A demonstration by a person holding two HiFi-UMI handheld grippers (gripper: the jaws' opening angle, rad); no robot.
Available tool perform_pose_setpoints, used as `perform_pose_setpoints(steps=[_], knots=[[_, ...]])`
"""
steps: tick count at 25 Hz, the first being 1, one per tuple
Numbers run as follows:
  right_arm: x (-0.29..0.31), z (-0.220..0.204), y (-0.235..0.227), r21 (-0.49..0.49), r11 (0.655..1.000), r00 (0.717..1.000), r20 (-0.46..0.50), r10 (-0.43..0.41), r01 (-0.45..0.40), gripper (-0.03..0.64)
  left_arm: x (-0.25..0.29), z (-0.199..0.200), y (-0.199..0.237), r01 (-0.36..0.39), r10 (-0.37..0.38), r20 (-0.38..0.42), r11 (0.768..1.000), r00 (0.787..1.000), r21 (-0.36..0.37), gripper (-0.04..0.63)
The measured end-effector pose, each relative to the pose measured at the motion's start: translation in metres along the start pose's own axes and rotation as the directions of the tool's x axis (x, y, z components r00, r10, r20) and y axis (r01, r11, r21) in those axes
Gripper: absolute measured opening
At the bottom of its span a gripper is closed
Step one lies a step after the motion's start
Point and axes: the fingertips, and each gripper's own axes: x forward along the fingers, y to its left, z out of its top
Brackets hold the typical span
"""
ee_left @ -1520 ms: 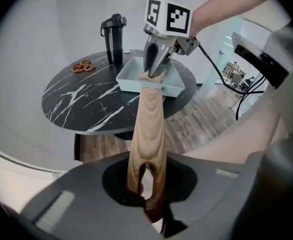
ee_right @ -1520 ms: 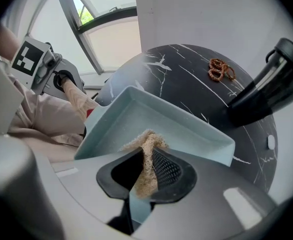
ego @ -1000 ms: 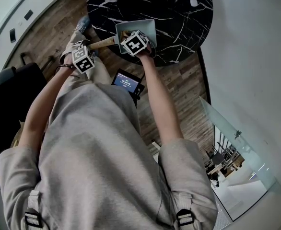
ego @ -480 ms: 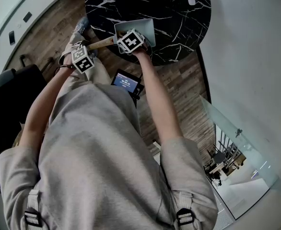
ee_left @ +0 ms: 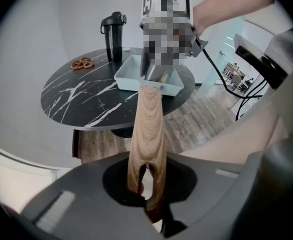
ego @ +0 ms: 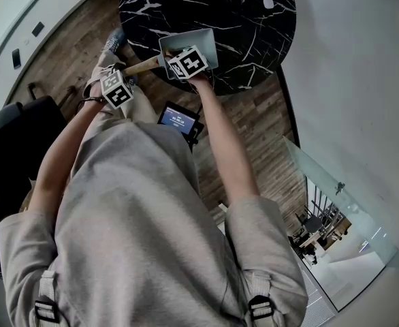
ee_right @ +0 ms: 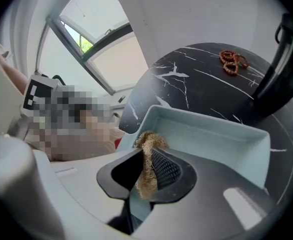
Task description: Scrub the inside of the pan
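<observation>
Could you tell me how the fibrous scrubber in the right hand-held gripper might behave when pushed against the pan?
Probably floppy: the scrubber looks like a loose fibre tuft, squashed thin between the jaws. Likely light, so it should bend against the pan rather than shove it.

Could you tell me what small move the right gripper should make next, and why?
Probably sweep the tan fibrous scrubber, clamped in the right gripper, from the near corner across the pale blue rectangular pan's bare floor, since the left gripper grips its wooden handle steady.
</observation>
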Motion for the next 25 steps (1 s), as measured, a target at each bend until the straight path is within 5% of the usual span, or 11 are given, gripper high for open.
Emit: perform_pose_setpoints(steps=[5,9,12,16,21,25], knots=[[-0.018,0.004,0.001,0.108,0.989,0.99,0.114,0.088,-0.1,0.069,0.0,-0.001,0.0,0.001,-0.001,-0.001,1.0,1.0,0.002,0.017],[-0.049,0.023,0.006,0.176,0.956,0.936,0.306,0.174,-0.235,0.075,0.0,0.0,-0.001,0.004,-0.004,0.0,1.0,1.0,0.002,0.017],[-0.067,0.013,-0.03,0.091,0.996,0.971,0.236,-0.043,0.022,0.077,0.0,0.0,-0.002,0.009,-0.009,-0.002,1.0,1.0,0.0,0.017],[-0.084,-0.002,-0.087,-0.117,0.915,0.921,0.107,-0.375,0.387,0.077,-0.001,-0.001,-0.002,0.011,-0.011,-0.003,1.0,1.0,0.001,0.015],[-0.068,-0.011,-0.115,-0.3,0.82,0.858,-0.009,-0.514,0.488,0.076,-0.001,-0.003,-0.003,0.012,-0.012,-0.009,1.0,1.0,0.002,0.015],[-0.051,-0.014,-0.121,-0.326,0.801,0.834,-0.062,-0.548,0.502,0.075,-0.001,-0.004,-0.005,0.022,-0.022,-0.011,1.0,1.0,0.003,0.012]])
